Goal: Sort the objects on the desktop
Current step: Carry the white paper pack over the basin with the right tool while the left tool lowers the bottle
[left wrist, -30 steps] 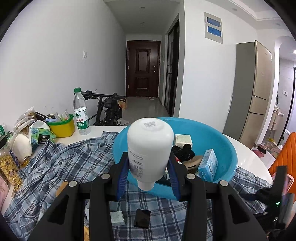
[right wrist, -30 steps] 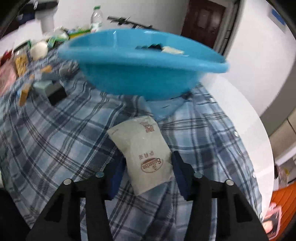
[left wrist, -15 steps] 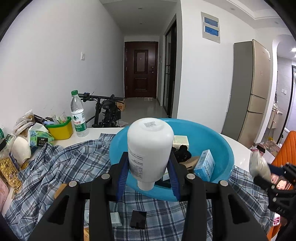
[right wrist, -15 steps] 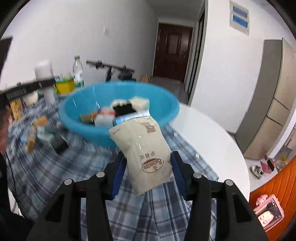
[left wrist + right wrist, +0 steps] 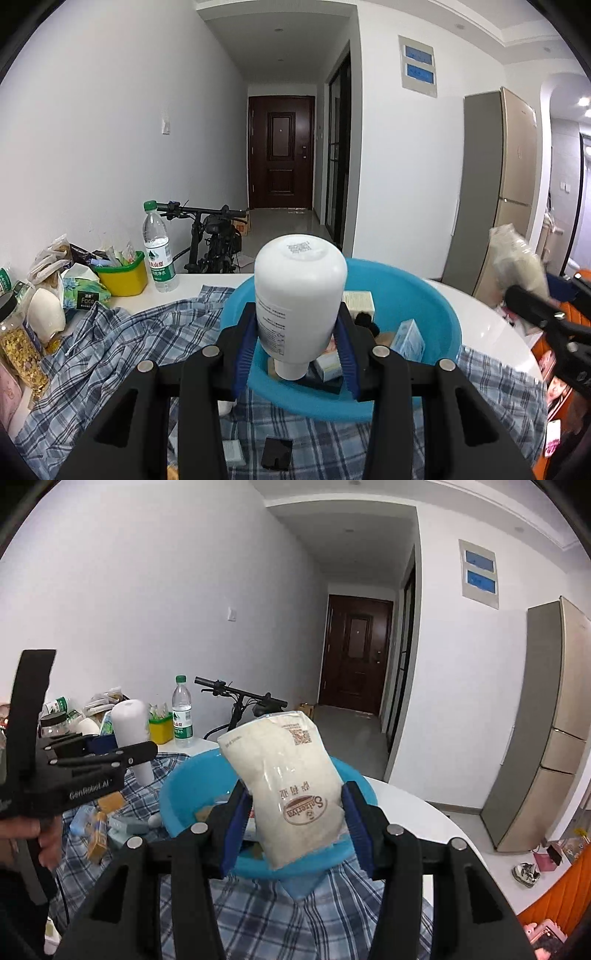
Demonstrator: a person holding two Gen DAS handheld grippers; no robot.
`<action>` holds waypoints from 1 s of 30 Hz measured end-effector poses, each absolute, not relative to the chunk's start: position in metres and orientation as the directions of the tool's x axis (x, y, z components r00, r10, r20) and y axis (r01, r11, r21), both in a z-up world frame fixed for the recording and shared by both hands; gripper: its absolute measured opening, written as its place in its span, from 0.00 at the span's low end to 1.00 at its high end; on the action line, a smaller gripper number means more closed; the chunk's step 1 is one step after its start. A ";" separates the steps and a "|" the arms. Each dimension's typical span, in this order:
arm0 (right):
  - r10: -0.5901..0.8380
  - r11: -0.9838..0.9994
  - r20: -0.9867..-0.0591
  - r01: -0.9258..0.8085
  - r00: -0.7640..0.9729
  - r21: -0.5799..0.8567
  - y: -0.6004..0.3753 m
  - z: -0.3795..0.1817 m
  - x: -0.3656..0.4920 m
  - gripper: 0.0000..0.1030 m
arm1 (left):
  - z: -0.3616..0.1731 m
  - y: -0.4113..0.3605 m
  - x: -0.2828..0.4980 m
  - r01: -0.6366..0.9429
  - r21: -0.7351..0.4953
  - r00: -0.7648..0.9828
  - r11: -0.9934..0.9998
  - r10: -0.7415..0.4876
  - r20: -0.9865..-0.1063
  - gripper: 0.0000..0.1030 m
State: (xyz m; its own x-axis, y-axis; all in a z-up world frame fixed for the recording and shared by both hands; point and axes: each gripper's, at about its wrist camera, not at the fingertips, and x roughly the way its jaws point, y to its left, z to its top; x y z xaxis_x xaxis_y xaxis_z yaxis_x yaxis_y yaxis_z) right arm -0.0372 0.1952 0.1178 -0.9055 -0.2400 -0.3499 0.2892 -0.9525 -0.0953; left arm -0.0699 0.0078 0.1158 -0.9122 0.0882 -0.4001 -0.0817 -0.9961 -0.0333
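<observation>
My left gripper [image 5: 298,350] is shut on a white plastic bottle [image 5: 300,302], held upside down, cap end low, over the near rim of the blue basin [image 5: 443,314]. My right gripper [image 5: 293,829] is shut on a white snack bag [image 5: 291,786] with a brown logo, held above the basin's [image 5: 177,794] near right side. The basin holds several small boxes [image 5: 408,338] and a black item. The right gripper with the bag shows blurred at the right of the left wrist view [image 5: 517,266]. The left gripper and bottle show at the left of the right wrist view [image 5: 131,734].
A blue plaid cloth [image 5: 122,350] covers the white round table [image 5: 491,325]. A water bottle [image 5: 158,254], yellow tub [image 5: 120,273], tissue pack [image 5: 83,295], jars and snack bags stand at the back left. A small black item [image 5: 277,452] and box [image 5: 234,452] lie in front of the basin.
My right gripper lifted the snack bag off the cloth and raised it to above the basin. My left gripper rose slightly with the bottle and stayed near the basin's rim.
</observation>
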 end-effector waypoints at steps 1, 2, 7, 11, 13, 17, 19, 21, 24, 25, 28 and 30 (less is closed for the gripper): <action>-0.236 -0.953 -0.355 0.286 -0.904 -0.095 0.191 0.118 -0.045 0.47 | 0.117 0.007 -0.073 -0.083 -0.041 -0.913 -0.996 0.092 -0.397 0.41; -0.225 -0.956 -0.357 0.276 -0.907 -0.099 0.188 0.118 -0.053 0.47 | 0.118 0.007 -0.077 -0.086 -0.045 -0.913 -0.995 0.097 -0.396 0.41; -0.194 -0.962 -0.367 0.249 -0.910 -0.109 0.183 0.117 -0.079 0.47 | 0.122 0.012 -0.105 -0.075 -0.005 -0.930 -0.997 0.072 -0.360 0.41; -0.178 -0.960 -0.388 0.246 -0.904 -0.133 0.175 0.115 -0.103 0.47 | 0.122 0.012 -0.129 -0.031 -0.013 -0.942 -0.999 0.034 -0.333 0.41; -0.154 -0.966 -0.379 0.220 -0.913 -0.139 0.176 0.117 -0.114 0.47 | 0.124 0.008 -0.141 -0.044 -0.072 -0.943 -0.996 0.066 -0.325 0.41; -0.176 -0.973 -0.359 0.218 -0.916 -0.079 0.179 0.126 -0.136 0.47 | 0.127 0.003 -0.159 -0.027 -0.089 -0.953 -0.996 0.053 -0.300 0.41; -0.167 -0.978 -0.335 0.199 -0.927 -0.064 0.180 0.127 -0.143 0.47 | 0.123 -0.002 -0.159 -0.015 -0.104 -0.966 -0.994 0.041 -0.257 0.41; -0.135 -0.986 -0.297 0.157 -0.945 -0.053 0.180 0.124 -0.147 0.47 | 0.116 -0.008 -0.160 -0.008 -0.099 -0.964 -0.995 0.034 -0.263 0.41; -0.115 -0.987 -0.295 0.143 -0.949 -0.076 0.177 0.109 -0.152 0.47 | 0.106 -0.017 -0.164 0.008 -0.112 -0.957 -0.994 0.026 -0.290 0.41; -0.129 -0.984 -0.310 0.161 -0.942 -0.079 0.176 0.103 -0.154 0.47 | 0.102 -0.020 -0.166 0.007 -0.128 -0.952 -0.992 0.033 -0.306 0.41; -0.155 -0.980 -0.338 0.188 -0.928 -0.065 0.175 0.091 -0.157 0.47 | 0.090 -0.023 -0.174 -0.005 -0.158 -0.935 -0.987 0.061 -0.350 0.41; -0.156 -0.979 -0.354 0.192 -0.922 -0.069 0.172 0.084 -0.159 0.47 | 0.083 -0.020 -0.178 0.010 -0.144 -0.929 -0.990 0.044 -0.367 0.41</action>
